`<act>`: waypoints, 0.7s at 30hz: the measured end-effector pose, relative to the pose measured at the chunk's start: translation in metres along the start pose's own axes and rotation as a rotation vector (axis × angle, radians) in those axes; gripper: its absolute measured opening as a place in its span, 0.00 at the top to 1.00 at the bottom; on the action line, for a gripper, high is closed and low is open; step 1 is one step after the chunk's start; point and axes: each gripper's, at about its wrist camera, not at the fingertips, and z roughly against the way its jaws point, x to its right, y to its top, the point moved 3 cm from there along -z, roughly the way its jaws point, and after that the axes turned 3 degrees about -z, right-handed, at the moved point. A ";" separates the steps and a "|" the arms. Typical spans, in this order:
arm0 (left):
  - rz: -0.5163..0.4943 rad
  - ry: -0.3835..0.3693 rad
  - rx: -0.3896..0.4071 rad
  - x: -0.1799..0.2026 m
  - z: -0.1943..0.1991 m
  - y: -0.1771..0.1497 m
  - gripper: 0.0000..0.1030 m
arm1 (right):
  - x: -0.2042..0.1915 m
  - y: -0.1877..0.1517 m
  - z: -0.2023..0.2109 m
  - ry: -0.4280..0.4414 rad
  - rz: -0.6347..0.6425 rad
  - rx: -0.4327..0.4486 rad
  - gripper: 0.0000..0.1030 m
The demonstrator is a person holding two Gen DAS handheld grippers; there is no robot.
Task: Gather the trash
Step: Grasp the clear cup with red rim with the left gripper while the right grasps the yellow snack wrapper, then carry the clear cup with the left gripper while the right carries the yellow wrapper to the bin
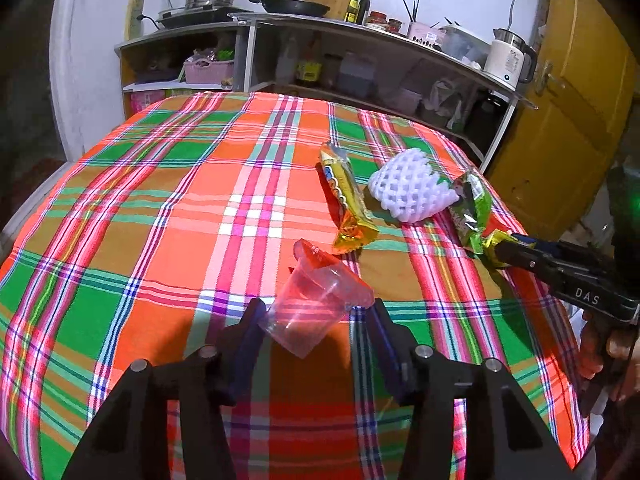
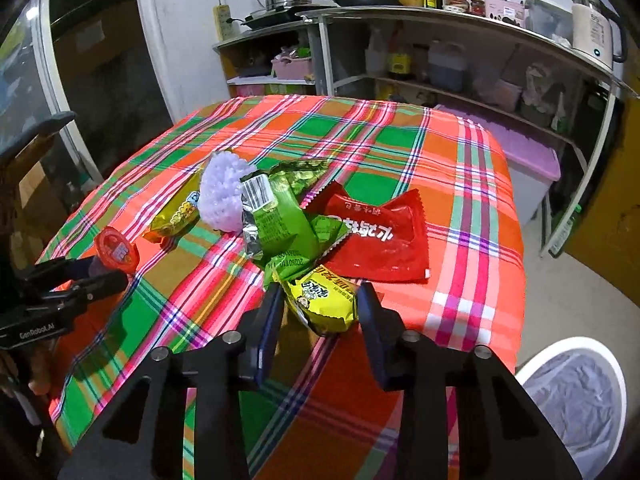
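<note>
A clear plastic cup [image 1: 316, 304] with a red peel lid lies tilted between the fingers of my left gripper [image 1: 316, 308], whose pads press its sides. My right gripper [image 2: 320, 296] is shut on a small yellow snack packet [image 2: 324, 304] at the near edge of the pile. In the left wrist view that right gripper [image 1: 496, 250] reaches in from the right. Still on the plaid tablecloth [image 1: 160, 220] lie a yellow-orange wrapper [image 1: 346, 204], a white foam fruit net [image 1: 408, 186], a green wrapper [image 2: 280, 216] and a red packet [image 2: 380, 236].
A white bin with a bag liner [image 2: 576, 392] stands on the floor by the table's right corner. Behind the table runs a metal shelf [image 2: 460, 16] with pots, bottles and a kettle. A purple-lidded box [image 2: 528, 152] sits below it.
</note>
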 end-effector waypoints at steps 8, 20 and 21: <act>-0.022 -0.046 0.030 0.021 0.014 -0.005 0.50 | 0.001 -0.019 0.027 0.000 -0.046 0.027 0.65; -0.096 -0.135 0.077 0.075 0.047 -0.013 0.50 | 0.000 -0.046 0.086 -0.009 -0.088 0.095 0.65; -0.102 -0.140 0.079 0.079 0.050 -0.014 0.50 | 0.000 -0.048 0.092 -0.013 -0.089 0.102 0.65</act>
